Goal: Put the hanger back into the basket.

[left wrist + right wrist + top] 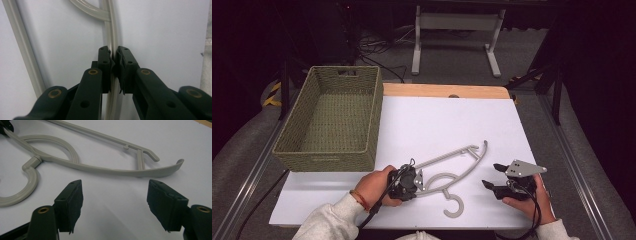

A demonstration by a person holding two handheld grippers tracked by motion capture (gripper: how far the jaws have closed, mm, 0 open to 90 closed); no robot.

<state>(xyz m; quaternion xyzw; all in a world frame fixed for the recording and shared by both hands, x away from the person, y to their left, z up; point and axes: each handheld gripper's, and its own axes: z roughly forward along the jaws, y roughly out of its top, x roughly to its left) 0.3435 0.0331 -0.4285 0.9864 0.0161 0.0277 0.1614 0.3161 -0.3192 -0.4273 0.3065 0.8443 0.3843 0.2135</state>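
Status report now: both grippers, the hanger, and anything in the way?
Left gripper shut on hanger. Right gripper open, nothing between jaws. Hanger flat on table. Basket off to the side, path free.

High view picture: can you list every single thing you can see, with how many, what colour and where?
hanger: one, grey plastic, lying flat on the sheet near the front edge, hook pointing toward the person.
basket: one, green woven, nothing in it, at the table's left side.
white sheet: one, covers most of the table.
table: one, a wooden strip shows at the far edge.
white frame: one, on the floor behind the table.
left gripper: one, black, shut on the hanger's thin bar.
right gripper: one, black, jaws apart over bare sheet, right of the hanger.
hands: two, light sleeves, at the bottom edge.
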